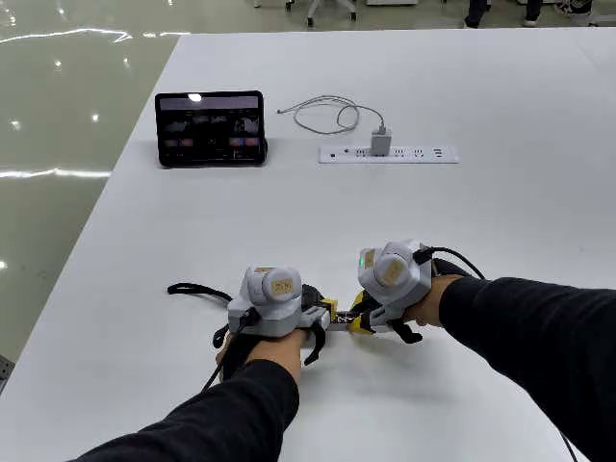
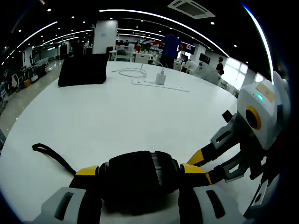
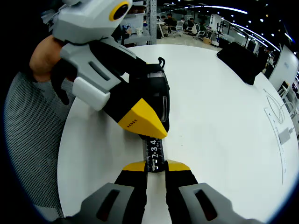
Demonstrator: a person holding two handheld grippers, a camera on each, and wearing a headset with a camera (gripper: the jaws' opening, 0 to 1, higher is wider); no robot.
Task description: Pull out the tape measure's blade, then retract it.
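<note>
A black tape measure case (image 2: 139,175) lies on the white table, clamped between the yellow-tipped jaws of my left gripper (image 2: 140,171). Its black wrist strap (image 2: 49,154) trails off to the left. In the right gripper view the case (image 3: 156,93) sits just ahead, and a short length of black blade with white numbers (image 3: 153,151) runs from it into my right gripper (image 3: 154,165), which is shut on the blade's end. In the head view the left gripper (image 1: 318,313) and right gripper (image 1: 354,322) nearly touch near the table's front, the tape measure (image 1: 327,310) between them.
At the back of the table (image 1: 500,192) stand a dark tablet (image 1: 210,128) and a white power strip (image 1: 388,154) with a charger and coiled cable (image 1: 327,114). The table's left edge drops to a glossy floor (image 1: 58,135). People and desks stand far off.
</note>
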